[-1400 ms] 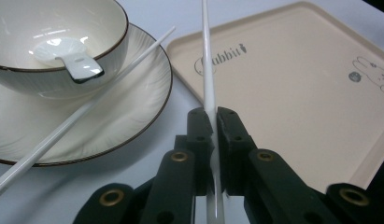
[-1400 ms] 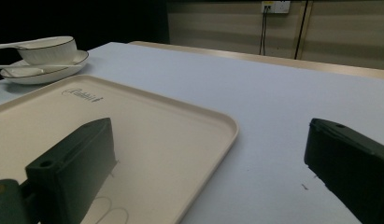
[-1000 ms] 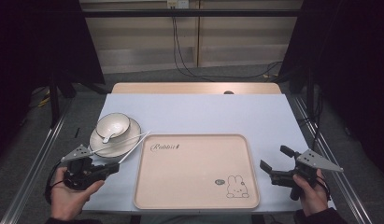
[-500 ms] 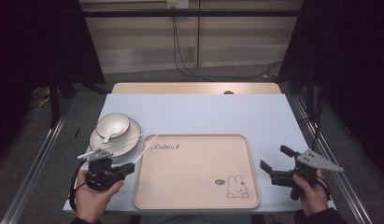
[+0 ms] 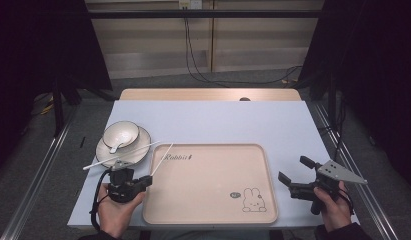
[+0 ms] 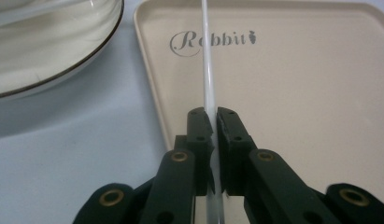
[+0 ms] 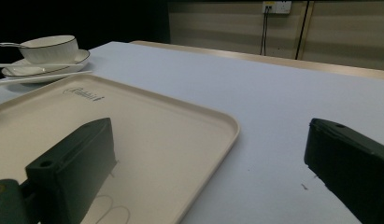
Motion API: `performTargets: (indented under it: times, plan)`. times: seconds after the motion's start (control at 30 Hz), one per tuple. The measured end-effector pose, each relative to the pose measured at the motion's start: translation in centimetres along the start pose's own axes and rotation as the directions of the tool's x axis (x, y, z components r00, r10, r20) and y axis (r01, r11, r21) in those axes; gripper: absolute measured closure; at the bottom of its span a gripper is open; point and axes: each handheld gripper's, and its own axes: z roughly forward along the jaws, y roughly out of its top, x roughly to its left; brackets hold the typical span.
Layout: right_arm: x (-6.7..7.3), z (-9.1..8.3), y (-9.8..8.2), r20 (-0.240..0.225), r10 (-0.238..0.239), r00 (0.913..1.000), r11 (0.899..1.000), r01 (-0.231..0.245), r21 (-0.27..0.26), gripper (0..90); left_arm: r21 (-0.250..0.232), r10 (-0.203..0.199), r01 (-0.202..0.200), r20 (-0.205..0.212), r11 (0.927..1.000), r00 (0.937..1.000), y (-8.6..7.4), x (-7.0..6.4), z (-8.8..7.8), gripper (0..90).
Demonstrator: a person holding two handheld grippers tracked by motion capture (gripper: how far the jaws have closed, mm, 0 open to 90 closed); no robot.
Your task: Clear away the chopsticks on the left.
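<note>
Clamping a thin white chopstick (image 6: 208,79), the left gripper (image 6: 213,122) holds it straight, pointing over the beige tray (image 6: 297,93). Right gripper (image 5: 292,175) jaws stand apart, empty.

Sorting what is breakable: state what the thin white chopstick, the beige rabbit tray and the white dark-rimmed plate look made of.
Thin white chopstick: smooth, slightly glossy, probably plastic or melamine.
Beige rabbit tray: matte, with moulded rounded rim and printed lettering, likely plastic.
White dark-rimmed plate: shiny glaze with reflections, likely ceramic.

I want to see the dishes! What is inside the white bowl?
A white spoon lies inside the bowl, its handle leaning on the rim. The bowl sits on a plate, so the plate's middle is covered. Whether there is food in the bowl is too small to tell.
</note>
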Motion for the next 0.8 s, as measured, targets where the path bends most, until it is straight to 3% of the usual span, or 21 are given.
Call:
performTargets:
  times: [0.07, 0.23, 0.43, 0.57, 0.7, 0.8]
  plan:
    - [0.0, 0.0, 0.0, -0.002, -0.003, 1.0000, 1.000, 0.003, 0.001, 1.6, 0.010, -0.021, 0.021, 0.004, 0.9997, 0.9998, -0.1, 0.0, 0.4, 84.6]
    - [-0.1, 0.1, 0.0, 0.005, 0.000, 1.0000, 1.000, 0.000, 0.002, 1.6, 0.058, -0.022, 0.023, -0.023, 0.9981, 0.9995, 0.1, -0.1, 1.5, 84.6]
    - [-0.1, 0.1, 0.0, 0.002, -0.006, 1.0000, 1.000, 0.006, 0.004, 1.6, 0.070, -0.035, 0.037, -0.023, 0.9969, 0.9991, 0.4, -1.1, 2.4, 84.5]
    - [-0.1, 0.1, -0.1, -0.005, -0.005, 1.0000, 1.000, 0.006, 0.007, 1.6, 0.111, -0.023, 0.025, -0.022, 0.9935, 0.9995, 0.1, -1.2, 3.3, 84.4]
    - [0.0, 0.1, -0.1, -0.005, -0.007, 1.0000, 1.000, 0.007, 0.007, 1.6, 0.111, -0.029, 0.032, -0.025, 0.9933, 0.9993, 0.1, -1.3, 3.5, 84.3]
    - [0.0, 0.1, -0.1, -0.004, -0.008, 1.0000, 1.000, 0.008, 0.008, 1.6, 0.140, -0.024, 0.027, -0.024, 0.9898, 0.9994, -0.1, -1.3, 4.0, 84.2]
